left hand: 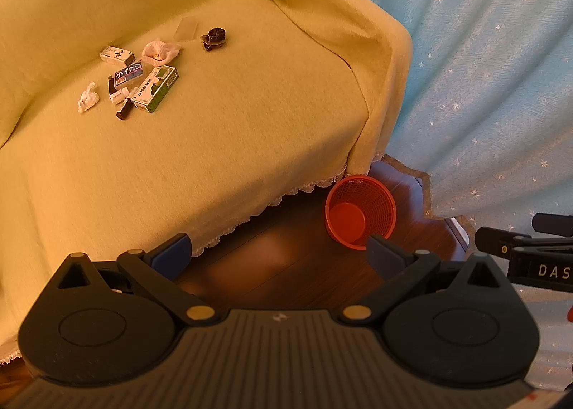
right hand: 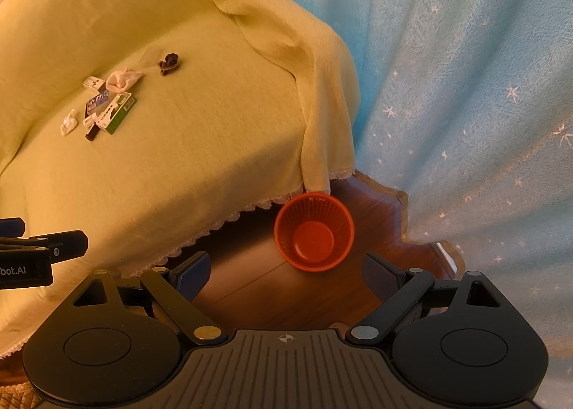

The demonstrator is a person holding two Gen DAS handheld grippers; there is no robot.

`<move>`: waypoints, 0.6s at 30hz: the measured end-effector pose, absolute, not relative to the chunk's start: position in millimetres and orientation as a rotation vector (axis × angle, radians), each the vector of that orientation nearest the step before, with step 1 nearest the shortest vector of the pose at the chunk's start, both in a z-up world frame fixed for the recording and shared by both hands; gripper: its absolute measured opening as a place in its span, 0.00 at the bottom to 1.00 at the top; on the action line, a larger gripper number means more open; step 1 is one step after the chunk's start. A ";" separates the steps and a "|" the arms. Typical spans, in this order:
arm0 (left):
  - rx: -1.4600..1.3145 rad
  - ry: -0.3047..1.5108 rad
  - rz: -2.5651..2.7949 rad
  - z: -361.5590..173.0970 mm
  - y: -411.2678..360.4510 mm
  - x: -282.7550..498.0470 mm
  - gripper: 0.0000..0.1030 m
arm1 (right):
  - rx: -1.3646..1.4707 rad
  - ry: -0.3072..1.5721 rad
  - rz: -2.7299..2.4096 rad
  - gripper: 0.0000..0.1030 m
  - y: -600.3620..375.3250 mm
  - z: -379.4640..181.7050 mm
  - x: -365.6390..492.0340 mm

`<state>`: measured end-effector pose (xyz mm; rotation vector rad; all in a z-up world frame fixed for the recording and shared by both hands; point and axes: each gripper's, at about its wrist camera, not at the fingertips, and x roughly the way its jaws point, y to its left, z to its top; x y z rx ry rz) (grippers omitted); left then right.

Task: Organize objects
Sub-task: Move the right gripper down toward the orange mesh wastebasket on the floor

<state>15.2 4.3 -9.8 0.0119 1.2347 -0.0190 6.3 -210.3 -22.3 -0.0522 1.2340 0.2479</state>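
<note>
Both tongs hang spread wide with nothing between their blue pads: your left tongs [left hand: 277, 258] over the dark wood floor [left hand: 286, 266], your right tongs [right hand: 286, 274] just beside them, likewise over the floor. Your right tool shows at the right edge of the left view, your left tool at the left edge of the right view.

Take the green box [left hand: 154, 88] as your landmark. It lies on the yellow blanket [left hand: 232, 130] covering the sofa, well apart from both tongs, up and to the left of them in each view. Its long axis runs diagonally, near end toward the lower left, far end toward the upper right. Touching its left side is a small heap: a blue-and-white box [left hand: 129, 73] just above-left, a dark flat item [left hand: 114, 87] beside that, and a black tube [left hand: 123, 111] at the green box's near corner, pointing roughly along the same diagonal. A white box [left hand: 116, 54] lies farther up-left of the green box. A crumpled white tissue [left hand: 87, 98] sits to the left of the heap, apart from it. A pink sock [left hand: 159, 51] lies just above the green box; a dark scrunchie [left hand: 213, 38] lies up and to the right, apart. A clear flat piece [left hand: 186, 28] lies between those two, farther back.

An orange basket [left hand: 360, 212] stands on the floor far down-right of the green box, near the blanket's lace hem and close ahead of both tongs, mouth open upward. A blue starred curtain [left hand: 483, 69] hangs behind.
</note>
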 end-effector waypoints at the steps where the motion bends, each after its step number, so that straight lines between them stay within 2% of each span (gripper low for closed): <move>1: 0.011 1.236 -0.019 -10.0 4.3 15.4 0.99 | -0.053 1.234 0.248 0.87 -210.0 -22.0 6.4; 18: 0.022 1.236 -0.012 -16.2 0.4 20.1 0.99 | -0.076 1.245 0.265 0.87 -207.8 -29.6 7.7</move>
